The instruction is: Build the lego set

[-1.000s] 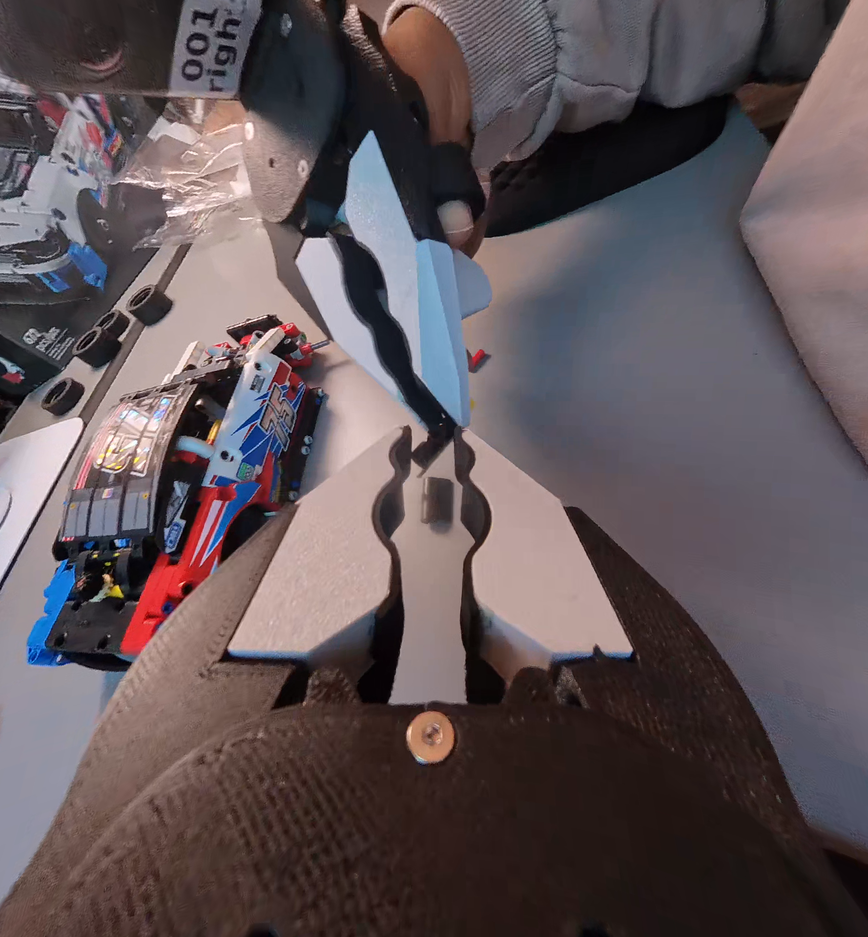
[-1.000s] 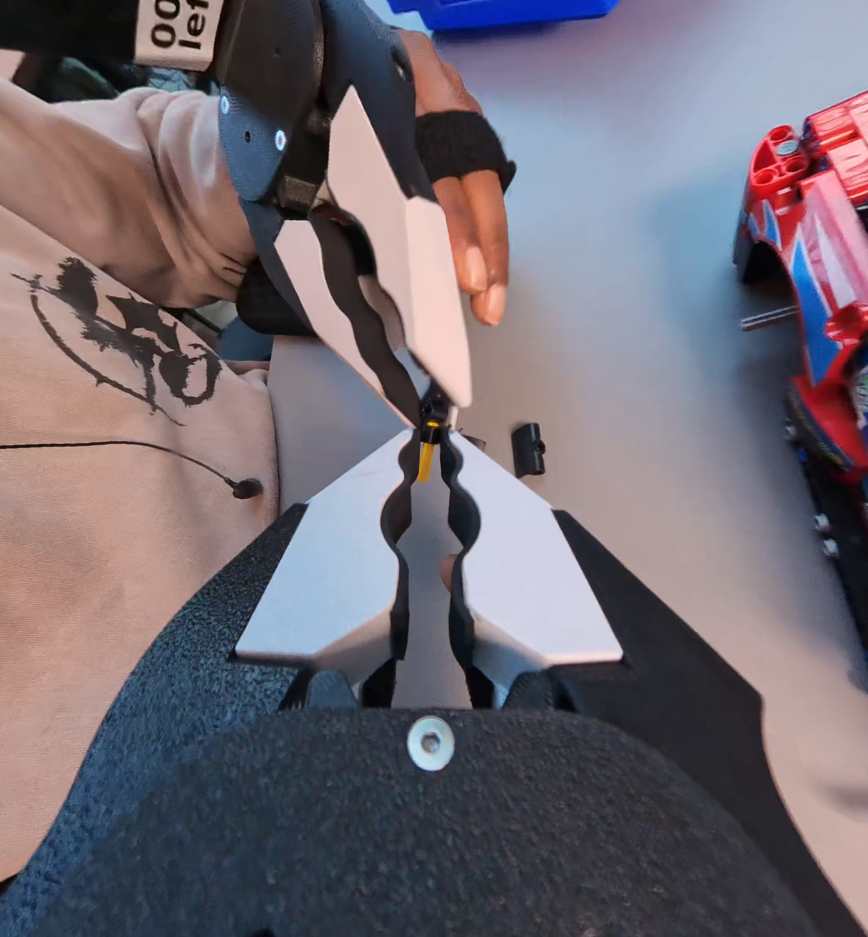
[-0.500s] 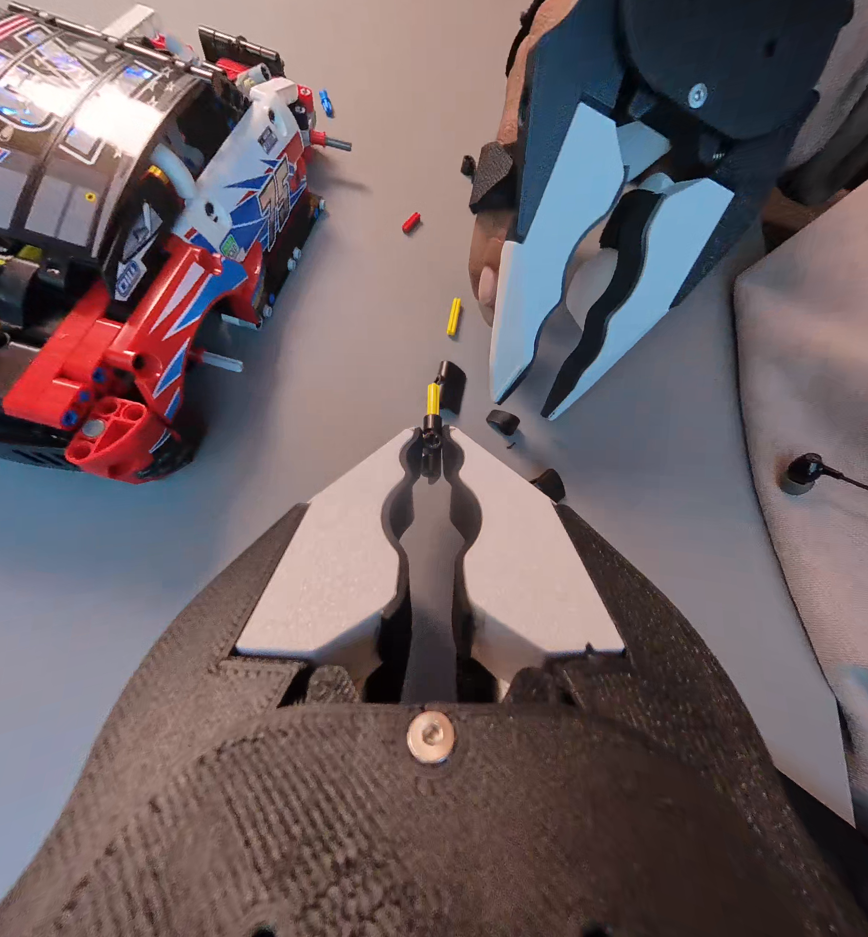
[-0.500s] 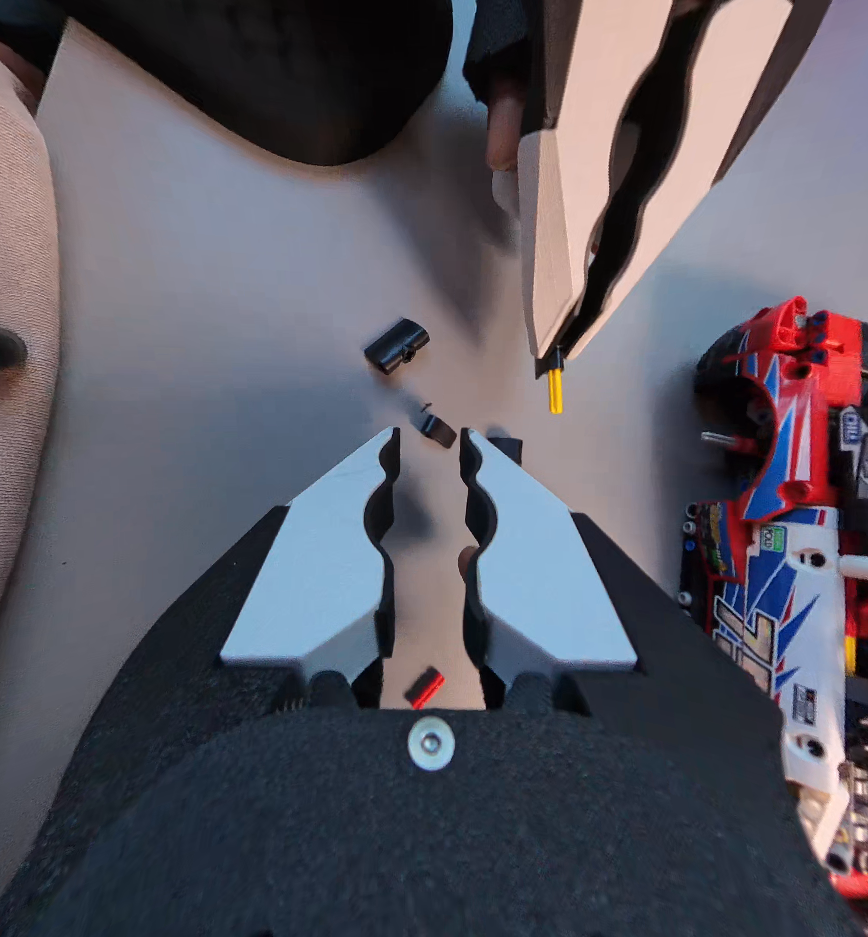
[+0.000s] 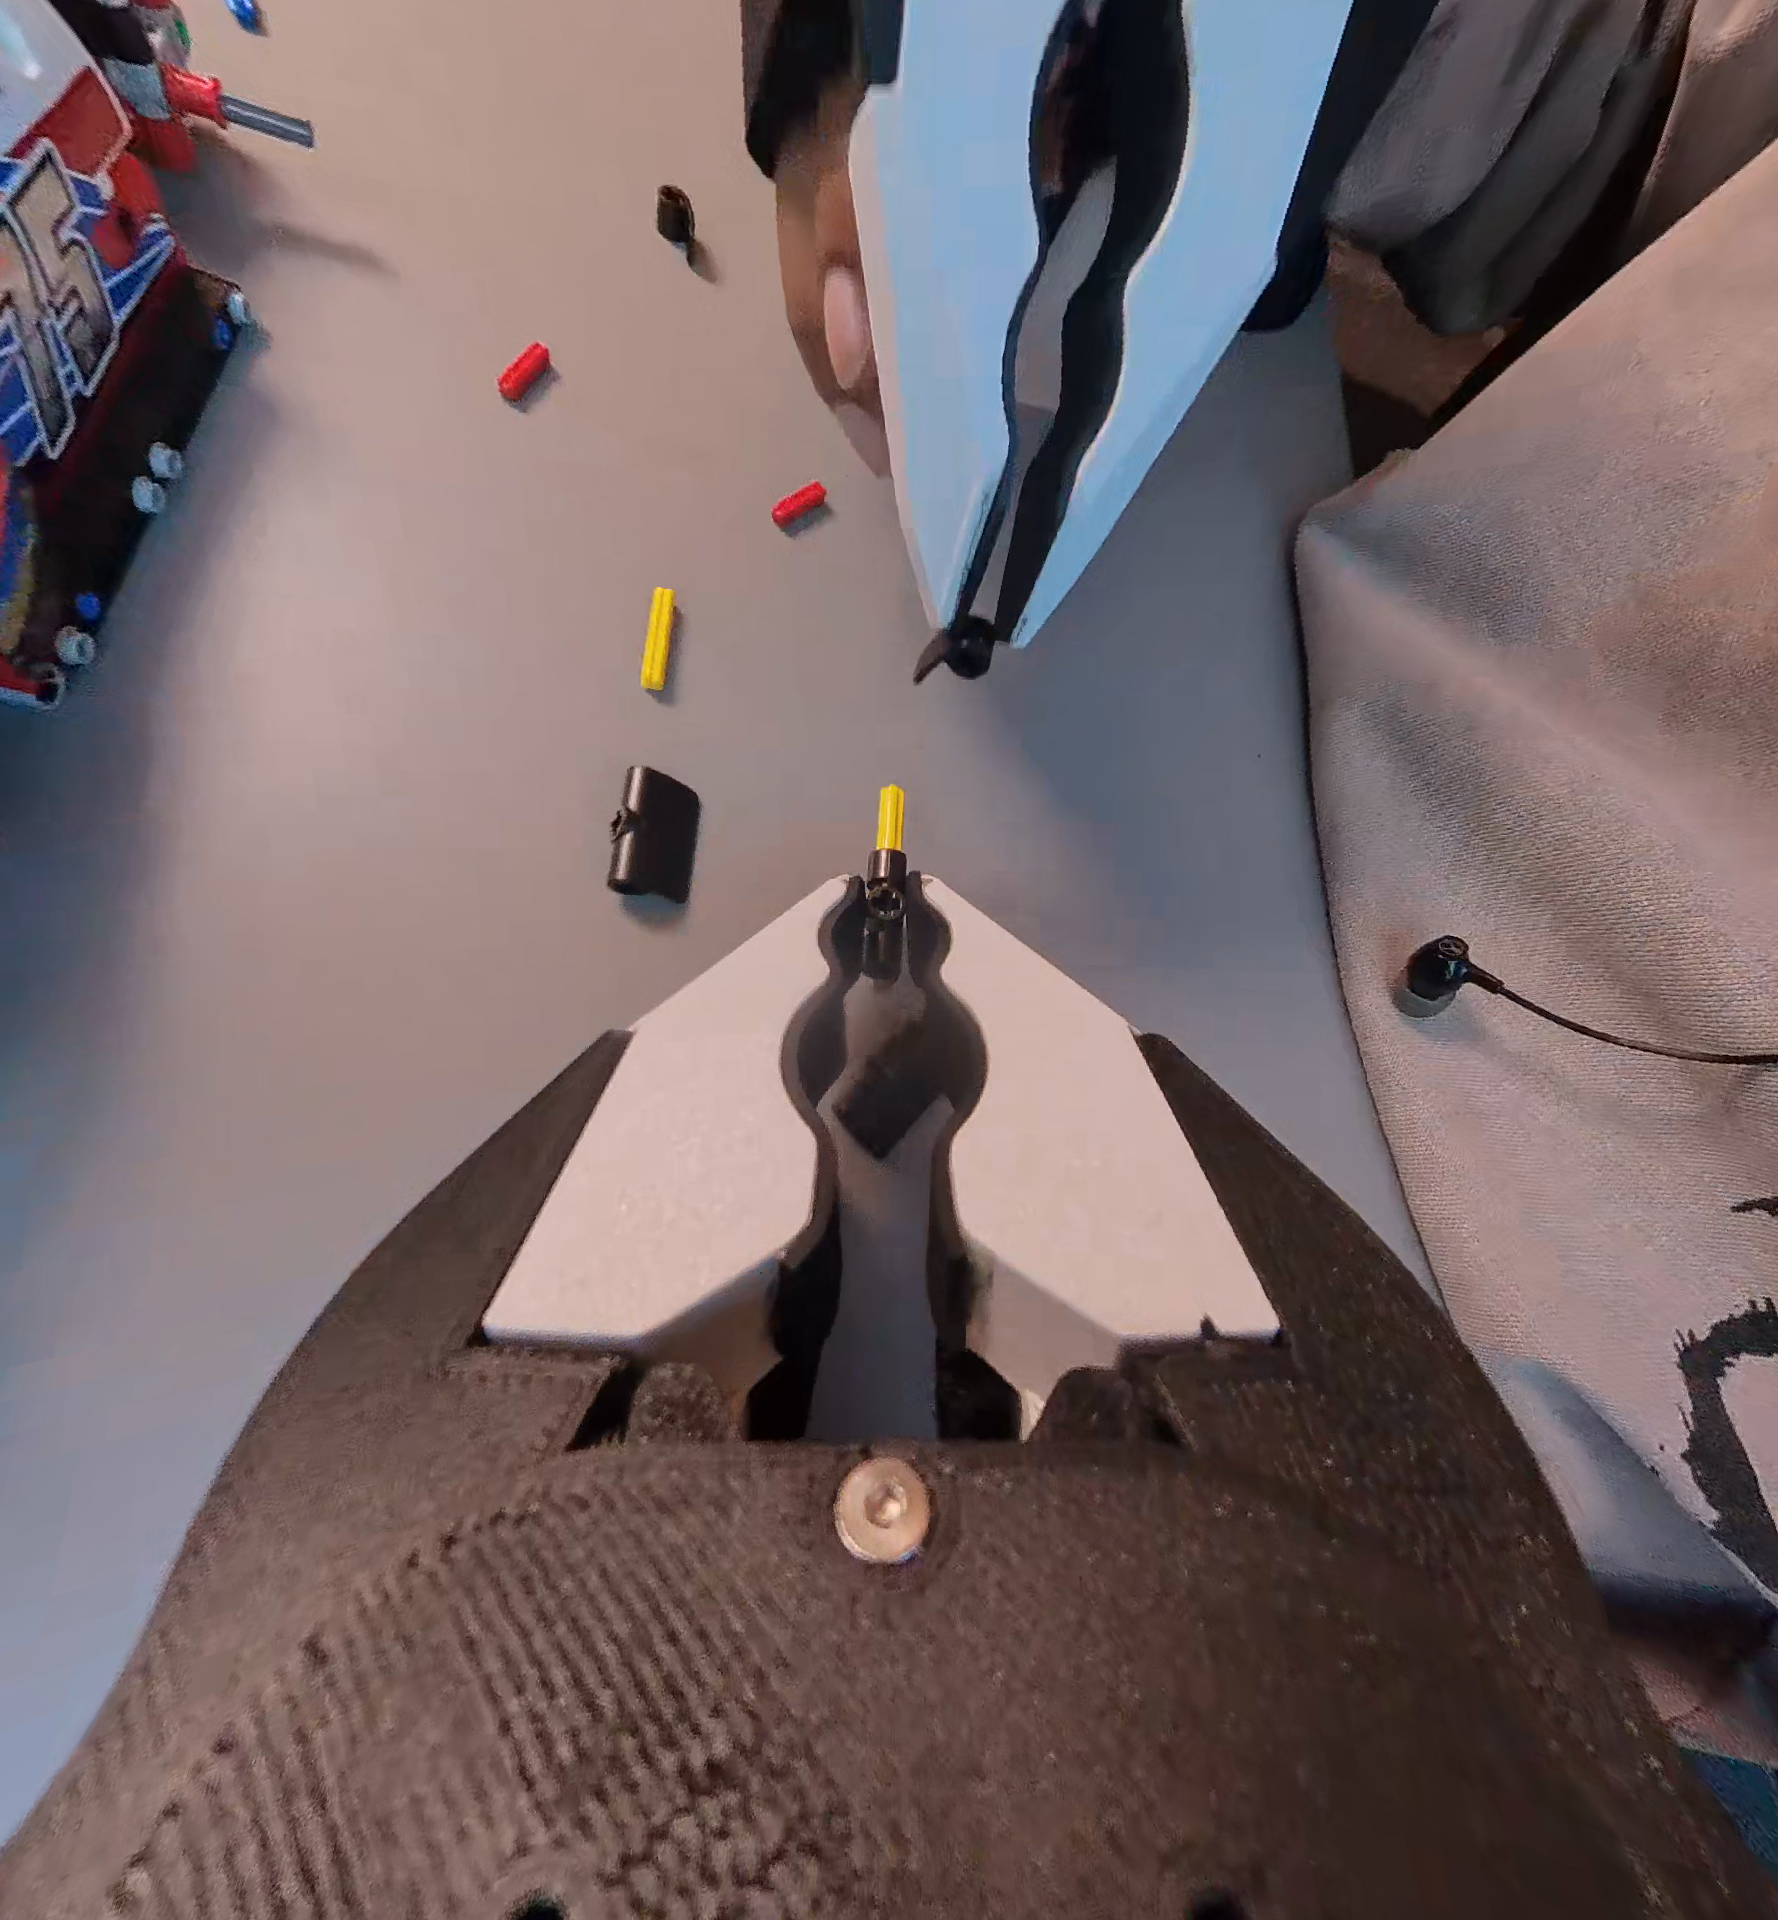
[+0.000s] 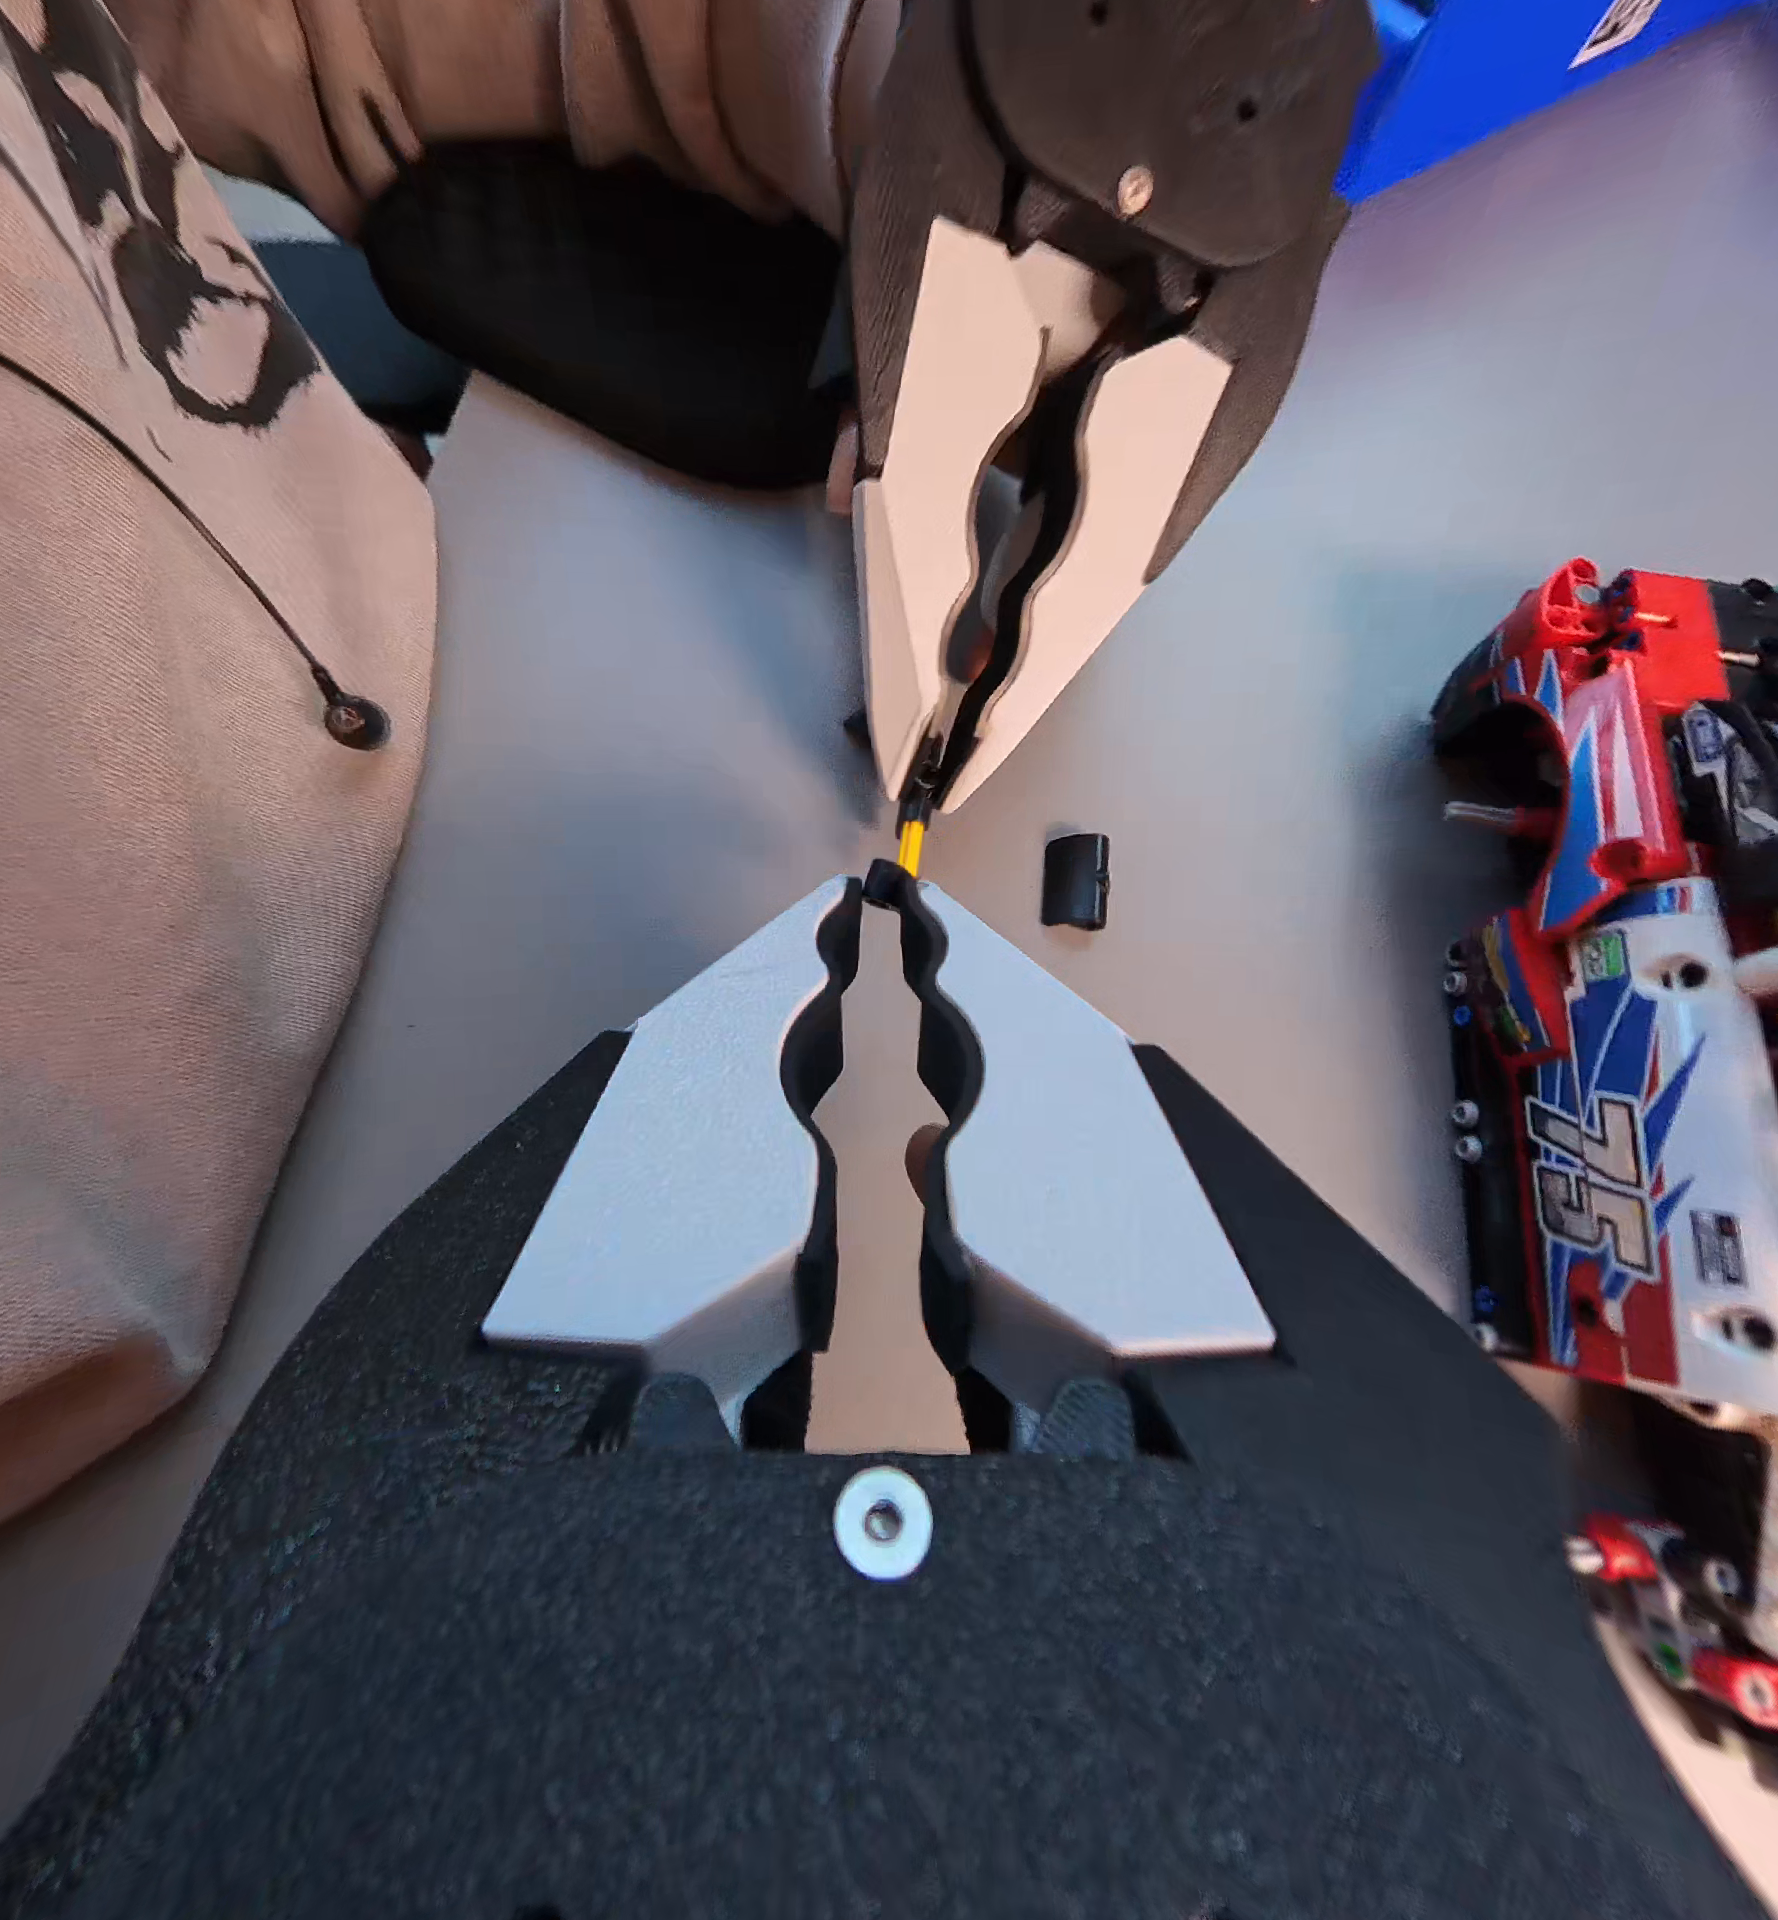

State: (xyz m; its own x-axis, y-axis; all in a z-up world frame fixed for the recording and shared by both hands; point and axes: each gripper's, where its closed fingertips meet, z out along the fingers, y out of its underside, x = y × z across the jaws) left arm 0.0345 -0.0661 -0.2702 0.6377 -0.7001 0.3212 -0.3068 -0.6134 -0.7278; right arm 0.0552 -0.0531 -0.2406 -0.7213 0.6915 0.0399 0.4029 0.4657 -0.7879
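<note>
At frame centre, the left gripper [image 5: 887, 883] pinches a black connector [image 5: 886, 902] carrying a yellow axle [image 5: 890, 816]. Above it, the right gripper [image 6: 882, 883] clamps a small black piece [image 6: 885, 886]. The lego car [image 6: 1633, 1091] lies at right.

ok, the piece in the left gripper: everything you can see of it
A short yellow axle plugged into a small black connector, both plastic by their look. The left gripper is shut on the connector at its fingertips; the yellow end sticks out forward, above the grey table, pointing at the black piece in the right gripper.
</note>
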